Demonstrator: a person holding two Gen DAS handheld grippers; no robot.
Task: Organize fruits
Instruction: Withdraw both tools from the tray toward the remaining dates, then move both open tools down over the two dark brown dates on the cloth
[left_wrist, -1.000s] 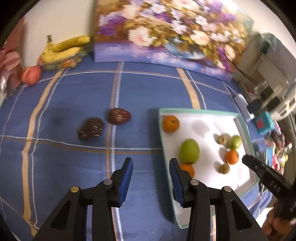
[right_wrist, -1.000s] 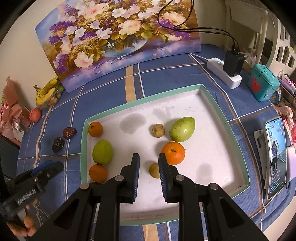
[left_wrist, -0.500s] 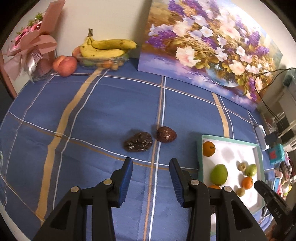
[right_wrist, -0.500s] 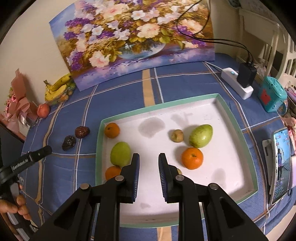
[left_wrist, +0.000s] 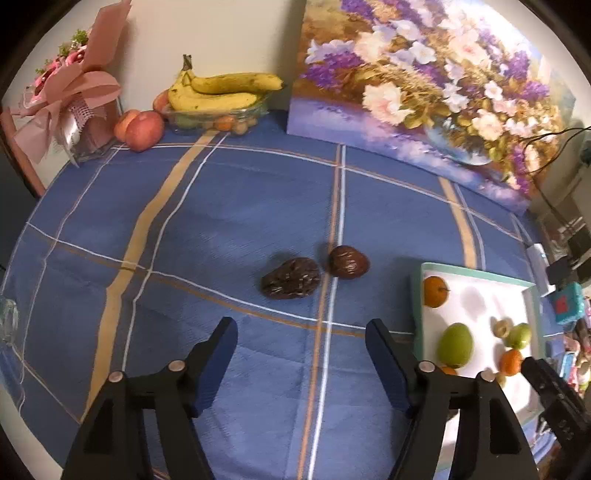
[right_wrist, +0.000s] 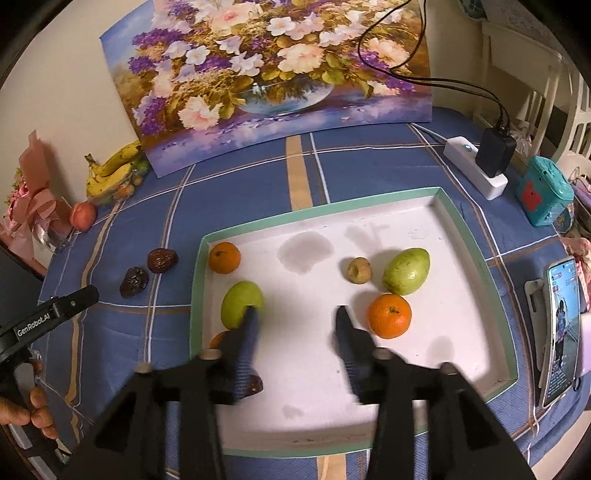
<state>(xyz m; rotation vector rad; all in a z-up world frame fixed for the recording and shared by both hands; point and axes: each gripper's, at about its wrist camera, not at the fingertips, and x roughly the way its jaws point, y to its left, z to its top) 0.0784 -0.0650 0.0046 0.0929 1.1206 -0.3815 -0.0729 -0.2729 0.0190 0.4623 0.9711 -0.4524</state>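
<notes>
Two dark, wrinkled fruits are seen on the blue plaid cloth (left_wrist: 229, 229), well outside the tray: a lumpy oval one (left_wrist: 290, 277) and a rounder, glossier one (left_wrist: 348, 261), just beside each other; the left gripper (left_wrist: 301, 338) is held above the cloth short of them, its blue-padded jaws opening, nothing between them. The shallow white tray (right_wrist: 476, 242), green-rimmed and rectangular, is loaded with smooth fruit: a green pear-shaped one (right_wrist: 241, 300), an orange (right_wrist: 224, 257), a second orange (right_wrist: 389, 315), a larger green fruit (right_wrist: 406, 270), a small dull brown one (right_wrist: 358, 270); a dark shrivelled piece (right_wrist: 255, 385) is glimpsed under a blurred jaw. The right gripper (right_wrist: 295, 319) is poised over the tray's white floor, jaws opening, nothing gripped. Bananas (left_wrist: 221, 90) and a peach (left_wrist: 139, 130) are set by the wall, beside a floral canvas (left_wrist: 424, 92).
</notes>
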